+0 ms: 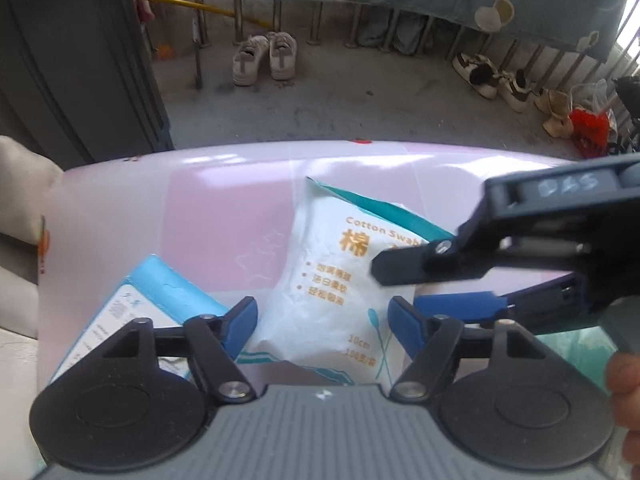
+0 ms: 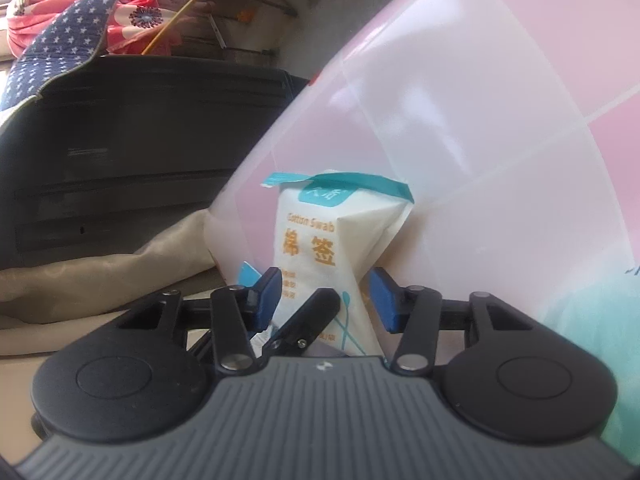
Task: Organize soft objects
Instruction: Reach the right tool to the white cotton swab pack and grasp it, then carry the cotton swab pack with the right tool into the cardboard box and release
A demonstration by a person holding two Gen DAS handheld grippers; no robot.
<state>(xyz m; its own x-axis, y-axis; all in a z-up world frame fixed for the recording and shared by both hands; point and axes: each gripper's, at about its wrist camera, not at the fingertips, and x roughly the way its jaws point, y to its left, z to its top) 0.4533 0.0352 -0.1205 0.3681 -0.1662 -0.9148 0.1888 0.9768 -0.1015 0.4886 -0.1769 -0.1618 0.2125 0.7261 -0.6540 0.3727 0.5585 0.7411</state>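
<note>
A: Where's the cotton swab bag [image 1: 336, 280]?

B: Flat on the pink-and-white checked table [image 1: 224, 216], directly ahead of the left gripper [image 1: 322, 322], its lower end lying between the spread blue pads. Its long axis runs away from that gripper, teal sealed end farthest.

A: And the right gripper [image 1: 404, 284]?

B: It comes in from the bag's right side, crosswise to that axis. In its own view the jaws stand apart astride the bag's lower half; neither gripper has clamped anything.

A: Which is nearer?

B: Both straddle it; I'd judge either could close. A blue-edged packet [image 1: 132, 308] lies just left of the bag.
</note>
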